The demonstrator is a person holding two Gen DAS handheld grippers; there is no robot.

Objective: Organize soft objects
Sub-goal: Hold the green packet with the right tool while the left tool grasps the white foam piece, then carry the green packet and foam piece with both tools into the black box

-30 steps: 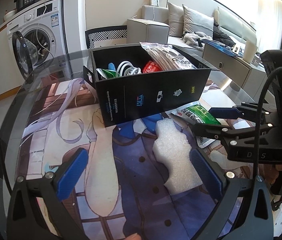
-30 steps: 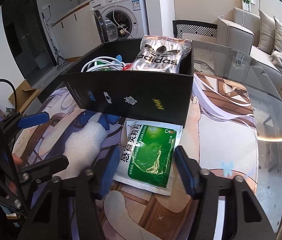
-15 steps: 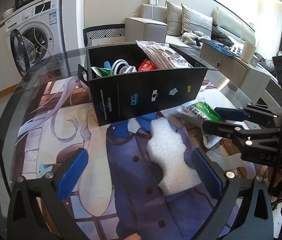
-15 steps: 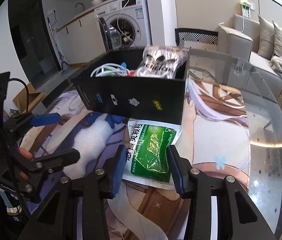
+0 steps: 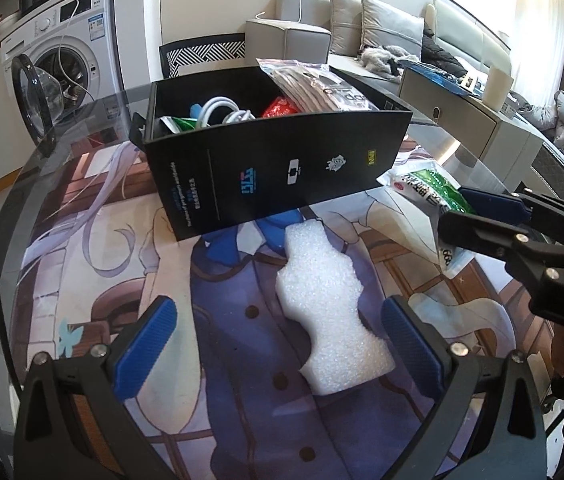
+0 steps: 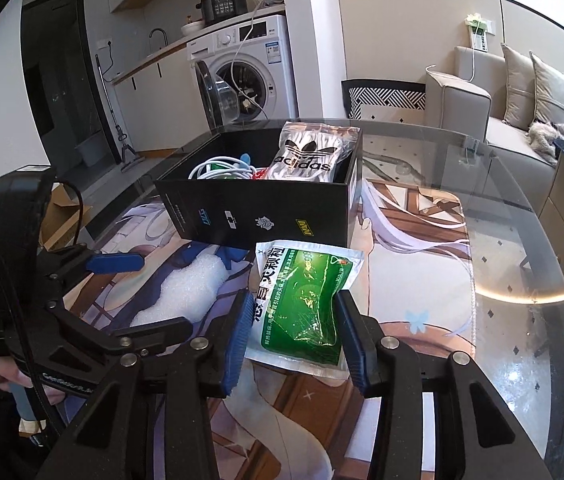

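Left wrist view: your left gripper (image 5: 277, 336) hangs released over the white foam block (image 5: 328, 308) below the black cardboard box (image 5: 282, 168). Right wrist view: your right gripper (image 6: 294, 332) clasps the green-and-white foil sachet (image 6: 302, 296), in front of that box.

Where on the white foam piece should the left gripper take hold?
Grip the white foam piece across its narrower waist, coming down from above with the left gripper open. It lies flat on the mat, and that pinched middle looks likely to fit between the fingers best.
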